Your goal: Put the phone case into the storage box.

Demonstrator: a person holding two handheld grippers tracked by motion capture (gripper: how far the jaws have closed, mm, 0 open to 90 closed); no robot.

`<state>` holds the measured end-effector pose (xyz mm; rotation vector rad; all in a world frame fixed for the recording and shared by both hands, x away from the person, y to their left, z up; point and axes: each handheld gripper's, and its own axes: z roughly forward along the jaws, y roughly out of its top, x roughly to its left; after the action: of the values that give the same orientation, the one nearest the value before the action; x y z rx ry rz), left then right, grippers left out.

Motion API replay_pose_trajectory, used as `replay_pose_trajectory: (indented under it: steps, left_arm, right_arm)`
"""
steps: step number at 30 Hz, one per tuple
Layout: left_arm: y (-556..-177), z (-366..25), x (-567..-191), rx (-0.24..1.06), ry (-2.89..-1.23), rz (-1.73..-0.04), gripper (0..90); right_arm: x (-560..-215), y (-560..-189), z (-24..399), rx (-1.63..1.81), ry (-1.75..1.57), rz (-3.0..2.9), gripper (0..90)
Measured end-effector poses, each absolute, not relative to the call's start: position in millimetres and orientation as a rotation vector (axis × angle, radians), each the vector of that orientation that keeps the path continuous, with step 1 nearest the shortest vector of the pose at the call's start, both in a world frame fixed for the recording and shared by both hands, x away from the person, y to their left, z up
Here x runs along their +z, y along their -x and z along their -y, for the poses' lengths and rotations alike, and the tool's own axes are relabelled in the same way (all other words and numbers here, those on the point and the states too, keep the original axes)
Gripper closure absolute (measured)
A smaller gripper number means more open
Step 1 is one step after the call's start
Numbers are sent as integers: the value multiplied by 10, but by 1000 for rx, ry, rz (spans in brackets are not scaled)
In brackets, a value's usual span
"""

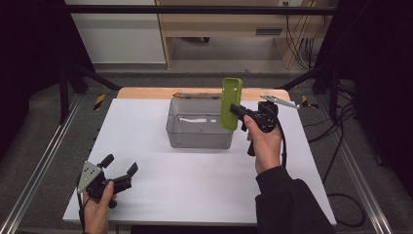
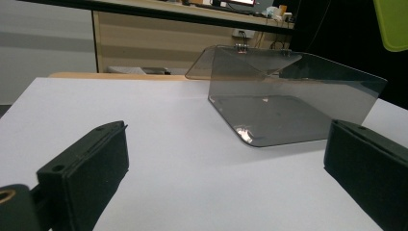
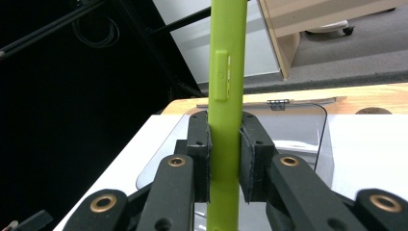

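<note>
A lime-green phone case (image 1: 231,103) stands upright in the air above the right end of a clear grey plastic bin (image 1: 199,138). My right gripper (image 1: 237,110) is shut on its lower half, coming in from the right. In the right gripper view the case (image 3: 226,86) runs edge-on between the two black pads (image 3: 250,159), with the bin (image 3: 312,139) behind it. My left gripper (image 1: 120,164) rests at the front left of the white table (image 1: 195,180), open, with nothing between its jaws. The left gripper view looks at the bin (image 2: 288,106) across bare table, with a corner of the case (image 2: 394,24) at top right.
The bin's lid (image 1: 197,95) hangs open behind it. A strip of wooden tabletop (image 1: 141,92) runs along the far edge. Black frame rails (image 1: 34,161) flank the table on both sides. A wooden desk (image 1: 219,24) and cables (image 1: 302,44) stand beyond.
</note>
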<state>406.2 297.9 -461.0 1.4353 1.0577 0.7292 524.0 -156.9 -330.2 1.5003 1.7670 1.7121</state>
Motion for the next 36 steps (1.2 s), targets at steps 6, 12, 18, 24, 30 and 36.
replay_pose_trajectory:
  steps: [6,12,18,24,30,36]
  left_arm:
    - [-4063,-2979,-4610,729,-1432,-1059,17]
    - [-4062,-2997,-4605,730,-1422,-1060,16]
    - [-4063,-2993,-4607,730,-1425,-1060,15]
    - [-4069,-2978,-4611,725,-1433,-1055,16]
    - [-4068,-2979,-4612,732,-1434,-1054,15]
    - [-4062,-2981,-4608,752,-1443,-1030,16]
  right_arm:
    - [-3339,-5293,1534,1697,-1512,-1758,773]
    - [-3371,-5323,1467,1673,-1493,-1746,773]
    - [-3398,-5344,1412,1645,-1486,-1728,773]
    - [-3397,-5384,1394,1615,-1486,-1709,773]
    - [-3406,-5417,1361,1571,-1471,-1721,773]
    - [-3404,-5445,1354,1540,-1467,-1718,773]
